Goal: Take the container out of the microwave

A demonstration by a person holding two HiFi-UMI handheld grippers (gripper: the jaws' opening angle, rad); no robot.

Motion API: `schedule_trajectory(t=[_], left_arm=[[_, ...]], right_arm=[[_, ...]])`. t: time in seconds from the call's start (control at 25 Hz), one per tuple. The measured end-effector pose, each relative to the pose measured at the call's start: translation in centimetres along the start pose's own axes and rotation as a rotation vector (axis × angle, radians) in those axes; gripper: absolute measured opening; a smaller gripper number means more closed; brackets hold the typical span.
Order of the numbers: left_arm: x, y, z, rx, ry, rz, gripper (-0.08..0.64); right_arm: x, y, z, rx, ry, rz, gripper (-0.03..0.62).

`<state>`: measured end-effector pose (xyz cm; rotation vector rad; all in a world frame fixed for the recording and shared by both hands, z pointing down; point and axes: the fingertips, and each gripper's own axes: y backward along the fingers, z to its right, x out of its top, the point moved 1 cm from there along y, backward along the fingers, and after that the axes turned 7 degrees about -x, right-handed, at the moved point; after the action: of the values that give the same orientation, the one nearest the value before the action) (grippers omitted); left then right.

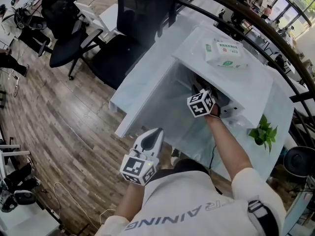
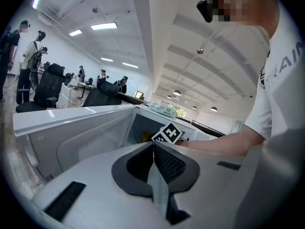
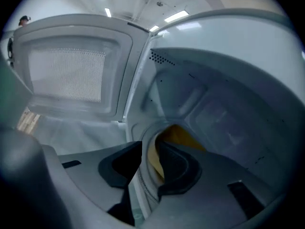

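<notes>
Inside the open microwave (image 1: 248,85) on the table (image 1: 147,77), the container (image 3: 182,136) shows at lower centre of the right gripper view, yellow within a pale rim. The right gripper (image 3: 150,144) has its fingers clamped across that rim. It looks like light, thin plastic that may flex, so it should be kept level. The left gripper (image 2: 153,146) has its fingers together, empty.
</notes>
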<state>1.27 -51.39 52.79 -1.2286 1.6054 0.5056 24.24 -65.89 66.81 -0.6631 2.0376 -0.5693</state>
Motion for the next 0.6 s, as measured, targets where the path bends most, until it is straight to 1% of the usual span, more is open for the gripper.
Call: schedule_trajectory(t=[0.12,0.16,0.2,0.24,0.4,0.6], left_arm=[[-0.1,0.1,-0.3,0.004,-0.001,0.0,0.037],[-0.1,0.2,-0.3,0.005,0.0,0.001,0.037],[-0.1,0.3,-0.3,0.006,0.001,0.002,0.037],[-0.2,0.5,-0.3,0.009,0.002,0.002,0.037],[-0.3,1.7,-0.4,0.019,0.008,0.001,0.037],[-0.2,3.0,-0.4,0.012,0.006,0.014,0.037]], right_arm=[[-0.4,-1.1,0.0,-0.027,0.056,-0.023,0.133],[-0.4,-1.2,0.1,-0.038,0.071,-0.025,0.123],[-0.4,-1.2,0.3,-0.047,0.086,-0.024,0.104],[-0.3,-1.2,0.3,-0.051,0.103,-0.022,0.065],[0.1,-0.7,-0.3,-0.022,0.152,-0.012,0.037],[1.6,2.1,-1.5,0.011,0.143,0.03,0.035]])
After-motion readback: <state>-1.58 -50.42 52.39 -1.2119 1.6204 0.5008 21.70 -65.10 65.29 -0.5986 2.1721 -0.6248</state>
